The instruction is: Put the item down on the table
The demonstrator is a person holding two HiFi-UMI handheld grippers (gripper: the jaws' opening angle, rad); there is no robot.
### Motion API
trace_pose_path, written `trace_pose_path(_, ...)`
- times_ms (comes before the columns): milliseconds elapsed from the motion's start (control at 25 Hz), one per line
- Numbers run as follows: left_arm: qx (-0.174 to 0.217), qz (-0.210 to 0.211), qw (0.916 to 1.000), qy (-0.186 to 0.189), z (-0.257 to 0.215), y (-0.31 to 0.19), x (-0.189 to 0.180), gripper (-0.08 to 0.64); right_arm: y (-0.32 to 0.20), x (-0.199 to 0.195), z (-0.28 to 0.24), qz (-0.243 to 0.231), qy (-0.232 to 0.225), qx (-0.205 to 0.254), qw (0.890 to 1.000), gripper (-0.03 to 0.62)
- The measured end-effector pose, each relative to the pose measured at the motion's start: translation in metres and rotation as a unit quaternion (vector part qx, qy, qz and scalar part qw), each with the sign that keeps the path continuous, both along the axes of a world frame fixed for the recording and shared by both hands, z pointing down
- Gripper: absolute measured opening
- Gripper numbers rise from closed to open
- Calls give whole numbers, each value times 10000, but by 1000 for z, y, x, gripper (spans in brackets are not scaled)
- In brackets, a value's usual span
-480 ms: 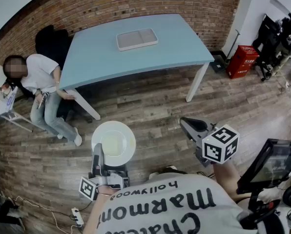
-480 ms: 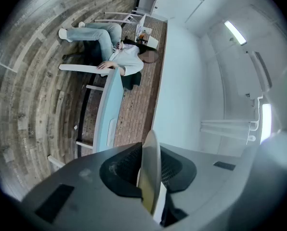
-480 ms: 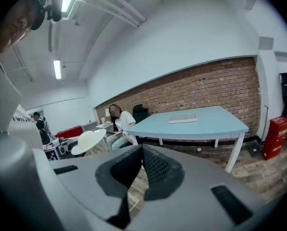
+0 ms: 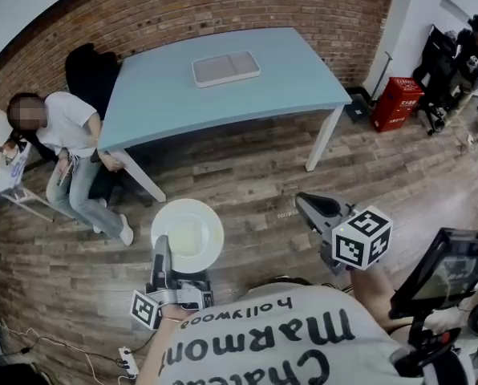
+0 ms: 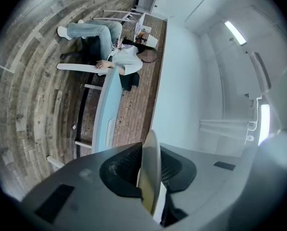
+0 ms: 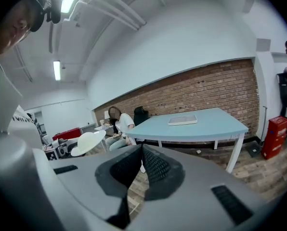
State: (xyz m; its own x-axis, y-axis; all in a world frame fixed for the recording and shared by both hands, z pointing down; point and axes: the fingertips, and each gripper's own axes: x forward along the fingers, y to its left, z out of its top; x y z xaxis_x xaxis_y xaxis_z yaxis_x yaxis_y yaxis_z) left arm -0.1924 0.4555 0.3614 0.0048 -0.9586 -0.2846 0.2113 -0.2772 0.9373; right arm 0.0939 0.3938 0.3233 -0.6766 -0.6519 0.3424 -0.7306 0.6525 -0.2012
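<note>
We stand on the plank floor (image 4: pixel 247 175) with a white plate (image 4: pixel 187 235) clamped by its near rim in our left tool (image 4: pixel 162 253), lower centre of the head view. The left gripper view shows the plate edge-on, pinched tight between the two dark pads. Our right tool (image 4: pixel 306 207), at lower right, carries nothing, its jaws pressed together. The pale blue table (image 4: pixel 295 74) fills the upper middle of the frame, well apart from the plate. A grey tray (image 4: pixel 226 67) rests toward its far side, and a seated person (image 4: pixel 66 131) is at its left corner.

We judge the task to be in its carrying step: the plate hangs over the floor and has not yet reached the table. The next move calls for us to close the gap to the table's near edge. We then bring the plate level over a bare stretch of the top, clear of the tray and of the person's arm. We lower it until its base rests flat, and only then part the jaws. The grip takes one edge only, so the plate may tip if we hurry.
</note>
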Motion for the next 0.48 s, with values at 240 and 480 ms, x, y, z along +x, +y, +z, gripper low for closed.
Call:
trace_pose_path(240, -68, 63, 10000, -15, 9, -4, 5, 52, 1, 3, 15, 9, 176, -81, 9998, 11)
trace_pose_path(480, -206, 36, 9998, 8, 18, -17, 3, 52, -13, -4, 28, -86, 315, -188, 9993, 11)
